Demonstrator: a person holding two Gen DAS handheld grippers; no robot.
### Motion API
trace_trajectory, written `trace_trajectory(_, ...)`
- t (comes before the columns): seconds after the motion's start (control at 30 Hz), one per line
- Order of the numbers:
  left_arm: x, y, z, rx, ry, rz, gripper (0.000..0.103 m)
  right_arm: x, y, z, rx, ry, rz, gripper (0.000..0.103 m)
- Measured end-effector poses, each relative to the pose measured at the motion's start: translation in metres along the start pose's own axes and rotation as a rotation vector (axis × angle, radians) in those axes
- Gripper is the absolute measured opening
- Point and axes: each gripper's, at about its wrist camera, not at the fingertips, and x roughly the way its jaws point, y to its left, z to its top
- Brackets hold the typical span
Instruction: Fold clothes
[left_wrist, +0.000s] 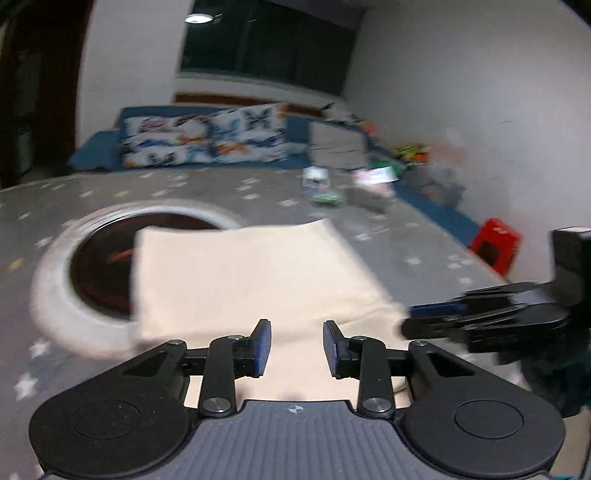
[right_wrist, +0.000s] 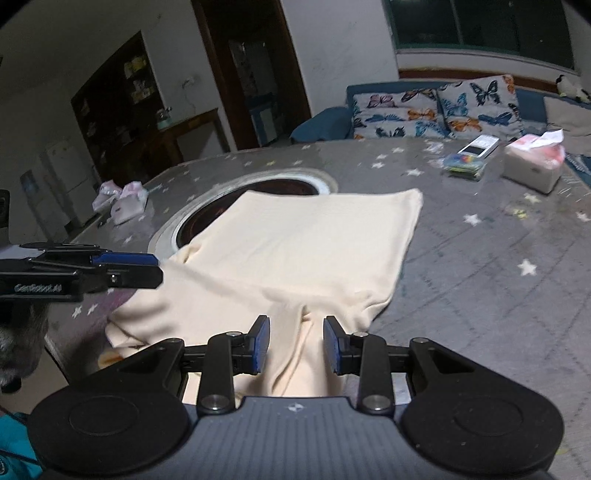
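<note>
Cloth (right_wrist: 303, 243) is part folded, near end still bunched; both my grippers (left_wrist: 297, 347) (right_wrist: 295, 345) gape, pinching nothing.

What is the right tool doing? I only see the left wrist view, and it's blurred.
Observer: The right tool hovers open over the cream garment; a raised fold runs between its fingers, apparently unpinched.
Operator: Anything left of the round opening?
Observer: Small pink-and-white packets on the table.
Operator: And that far blur?
Observer: A white tissue box, tissue poking out.
</note>
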Motion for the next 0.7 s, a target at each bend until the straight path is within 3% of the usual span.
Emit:
trace_trajectory(0.2, -0.007, 0.029, -0.014, -0.039, 0.029, 0.079, 0.034, 0.016, 0.008, -0.004, -0.011, 0.044, -0.007, 0.031)
trace_trajectory(0.33, -0.009, 0.039, -0.019, -0.053, 0.035, 0.093, 0.034, 0.023, 0.01, -0.003, -0.007, 0.059, -0.027, 0.025)
trace_trajectory(0.63, -0.004, 0.051, -0.027, -0.065, 0.058, 0.109, 0.034, 0.027, 0.01, -0.003, 0.021, 0.054, -0.051, 0.025)
trace_trajectory(0.7, -0.004, 0.052, -0.028, -0.067, 0.06, 0.115, 0.034, 0.027, 0.012, -0.002, 0.009, 0.052, -0.06, 0.013)
